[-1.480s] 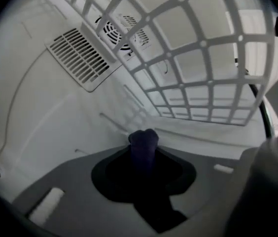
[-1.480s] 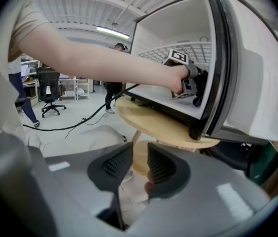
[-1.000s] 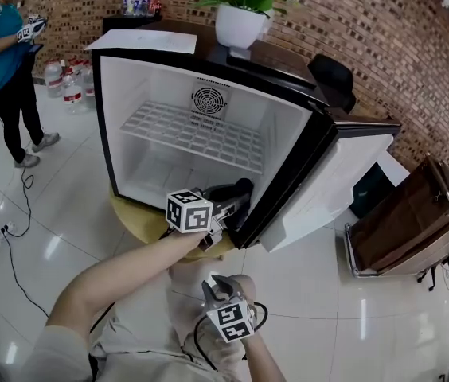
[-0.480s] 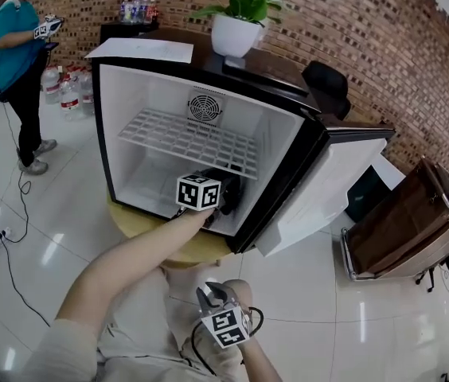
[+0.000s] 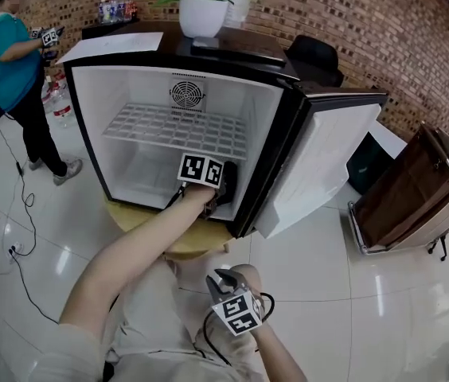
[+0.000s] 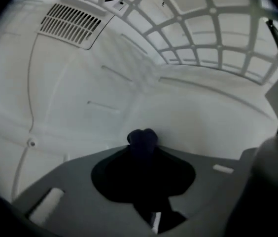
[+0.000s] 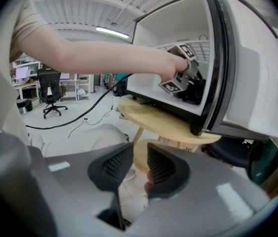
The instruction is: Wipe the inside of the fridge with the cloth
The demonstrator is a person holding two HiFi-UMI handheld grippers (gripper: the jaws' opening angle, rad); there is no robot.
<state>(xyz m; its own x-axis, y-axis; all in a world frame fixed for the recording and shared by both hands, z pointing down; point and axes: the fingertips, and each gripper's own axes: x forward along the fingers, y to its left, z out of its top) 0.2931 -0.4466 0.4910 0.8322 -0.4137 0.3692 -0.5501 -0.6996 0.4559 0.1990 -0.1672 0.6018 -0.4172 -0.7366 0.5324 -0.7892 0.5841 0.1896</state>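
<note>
The head view shows the fridge [image 5: 288, 126] standing open on a round wooden table [image 5: 141, 213]. Inside are a white wire shelf [image 5: 177, 130] and a round fan grille [image 5: 186, 94]. The left gripper [image 5: 218, 188] reaches in under the shelf at the lower right, with the dark cloth [image 5: 228, 180] at its tip. A sheet of paper [image 5: 113, 44] and a potted plant [image 5: 203, 10] sit on top. The bottles [image 5: 115, 8] behind have labels too small to read. The right gripper [image 5: 220, 278] hangs low, outside the fridge. Each gripper cube bears only black-and-white square markers.

In the left gripper view, the cloth is bunched over the jaws, which have just been closing and pinch it, close to the white back wall below a slotted vent [image 6: 70, 23].

In the right gripper view, the jaws stand slightly spread with nothing between them, pointing toward the table's edge and the floor.
</note>
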